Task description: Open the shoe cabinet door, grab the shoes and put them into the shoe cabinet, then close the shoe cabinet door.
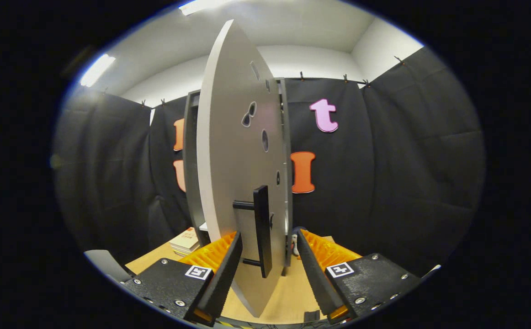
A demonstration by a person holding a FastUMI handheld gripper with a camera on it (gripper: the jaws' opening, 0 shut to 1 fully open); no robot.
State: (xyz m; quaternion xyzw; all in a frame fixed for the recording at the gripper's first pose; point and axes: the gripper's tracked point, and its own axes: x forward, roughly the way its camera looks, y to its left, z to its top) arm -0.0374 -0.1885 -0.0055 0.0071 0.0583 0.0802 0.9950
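The gripper [265, 256] is sitting with its two fingers spread wide apart, and the black bar handle [262, 230] of the shoe cabinet door [233, 151] is standing in the gap between them. Neither finger is touching the handle: the left finger [224, 269] is lying at about eight o'clock from it and the right finger [315, 274] at about four o'clock, each with clear space to the bar.

The door, a pale grey panel, is standing open and is showing nearly edge-on, rising toward twelve o'clock from the fingers. Several small dark cut-outs are showing on its face above the handle. The handle is standing upright on two short black posts, low on the door.

The dark frame of the shoe cabinet [191, 160] is showing just behind the door, at about ten o'clock from the handle, with a second edge of it at the door's right side.

A small part of what may be a shoe [295, 244], white with a bit of red, is peeking out at about three o'clock from the handle's lower end, just beyond the right fingertip; it is too hidden to tell for sure.

A stack of books [185, 241] is resting on the wooden surface [288, 297] at about nine o'clock from the handle, beyond the left finger.
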